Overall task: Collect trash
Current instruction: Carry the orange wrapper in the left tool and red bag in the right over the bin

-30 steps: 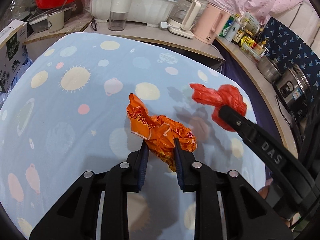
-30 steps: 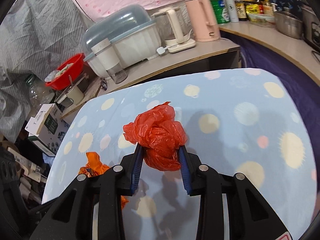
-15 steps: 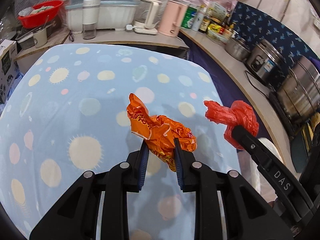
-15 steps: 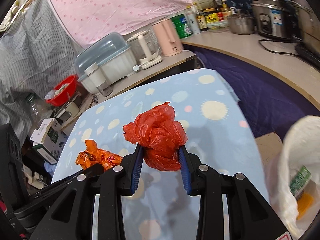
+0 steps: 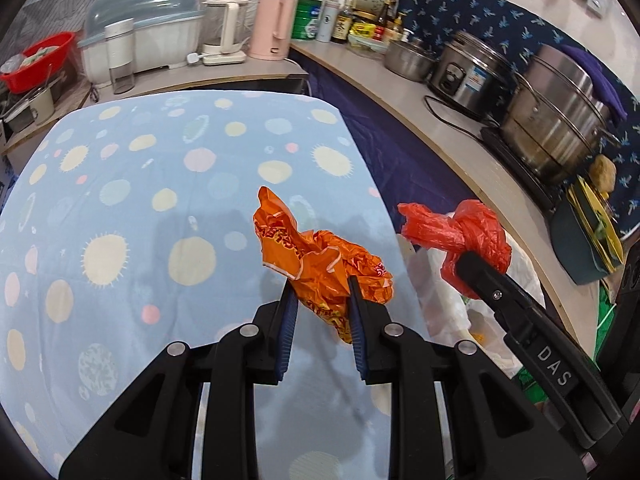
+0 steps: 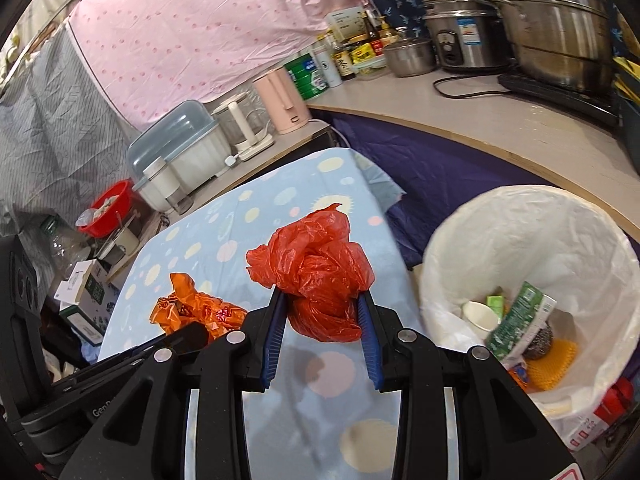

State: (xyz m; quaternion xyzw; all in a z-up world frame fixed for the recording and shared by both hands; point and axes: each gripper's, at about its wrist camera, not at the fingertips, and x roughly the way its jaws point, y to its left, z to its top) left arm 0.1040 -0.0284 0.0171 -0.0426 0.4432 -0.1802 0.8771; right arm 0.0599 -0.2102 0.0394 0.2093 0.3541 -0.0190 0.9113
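Observation:
My left gripper (image 5: 322, 286) is shut on a crumpled orange wrapper (image 5: 320, 258), held above the right part of the dotted blue tablecloth (image 5: 160, 200). A crumpled red plastic bag (image 6: 316, 276) is clamped between the blue pads of my right gripper (image 6: 322, 300), near the table's right edge. The left wrist view shows that red bag (image 5: 460, 232) and the right gripper's black finger to the right of the wrapper. The right wrist view shows the orange wrapper (image 6: 192, 308) at lower left. A bin lined with a white bag (image 6: 520, 248) stands to the right of the table, with several discarded items inside.
A curved counter (image 5: 400, 108) runs along the right, carrying steel pots (image 5: 556, 116), a rice cooker (image 5: 468, 76), bottles and a pink kettle (image 5: 272, 28). Behind the table stand a dish rack (image 5: 140, 40) and a red basin (image 5: 36, 60). Boxes (image 6: 84, 292) sit left of the table.
Both grippers have swung to the right across the table with their loads. The lined bin and the right counter have come into view.

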